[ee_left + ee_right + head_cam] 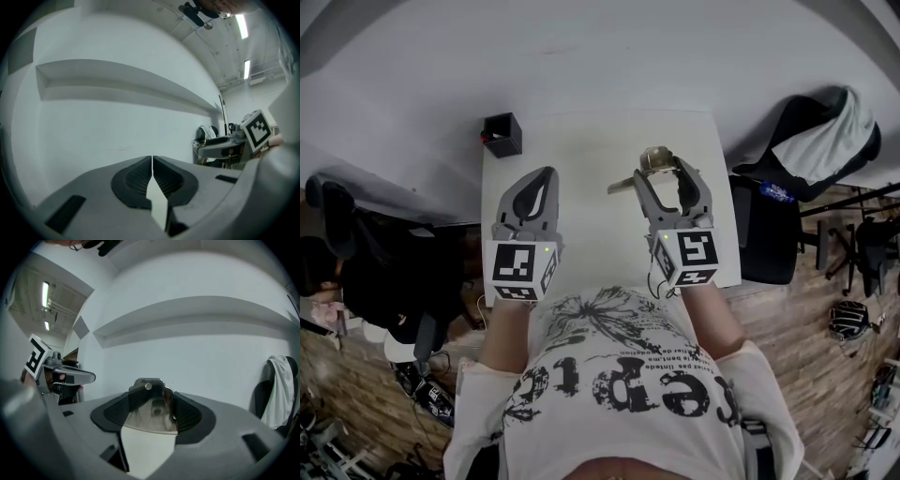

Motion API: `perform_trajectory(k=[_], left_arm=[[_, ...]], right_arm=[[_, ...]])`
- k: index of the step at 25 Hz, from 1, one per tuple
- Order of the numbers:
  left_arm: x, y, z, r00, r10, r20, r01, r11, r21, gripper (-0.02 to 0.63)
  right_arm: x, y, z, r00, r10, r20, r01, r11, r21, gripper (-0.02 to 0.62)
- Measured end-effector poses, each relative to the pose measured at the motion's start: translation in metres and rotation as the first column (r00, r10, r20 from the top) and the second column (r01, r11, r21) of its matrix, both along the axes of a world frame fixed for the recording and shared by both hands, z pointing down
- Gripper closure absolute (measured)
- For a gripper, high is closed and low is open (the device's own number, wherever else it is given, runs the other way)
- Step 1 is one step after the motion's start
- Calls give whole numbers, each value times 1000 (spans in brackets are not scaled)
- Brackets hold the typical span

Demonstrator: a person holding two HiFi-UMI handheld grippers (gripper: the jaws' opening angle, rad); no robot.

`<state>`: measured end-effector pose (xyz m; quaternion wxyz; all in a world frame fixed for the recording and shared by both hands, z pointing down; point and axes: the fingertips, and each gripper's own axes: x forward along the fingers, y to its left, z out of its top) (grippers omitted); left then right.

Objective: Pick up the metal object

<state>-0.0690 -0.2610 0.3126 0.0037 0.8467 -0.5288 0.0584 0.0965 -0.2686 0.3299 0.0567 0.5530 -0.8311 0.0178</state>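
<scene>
The metal object point(151, 405) is a shiny, mirror-like piece with a rivet at its top. It sits clamped between the ribbed black pads of my right gripper point(151, 399), whose jaws stand wide around it. In the head view the metal object point(654, 160) pokes out past the tips of the right gripper point(668, 173), over the far right part of the white table point(591, 150). My left gripper point(537, 184) hovers over the table's left half. In its own view the left gripper point(152, 161) has its pads pressed together with nothing between them.
A small black box point(502, 135) stands at the table's far left corner. A dark chair draped with a white cloth point(825, 131) is just off the right edge, and dark clutter point(366, 272) lies on the floor at the left. A pale wall lies ahead.
</scene>
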Motion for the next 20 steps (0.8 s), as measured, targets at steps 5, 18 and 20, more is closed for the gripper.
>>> perform_trajectory(k=[5, 18, 20], left_arm=[[5, 4, 6, 1000, 8, 2, -8, 1000, -16, 595], [14, 5, 7, 1000, 1, -4, -1, 1000, -24, 595], [16, 6, 8, 1000, 1, -6, -1, 1000, -25, 595]], right_arm=[[-1, 0, 1, 1000, 6, 5, -6, 1000, -3, 316], [7, 0, 0, 999, 21, 26, -20, 1000, -5, 316], [10, 2, 0, 999, 26, 26, -26, 1000, -1, 316]])
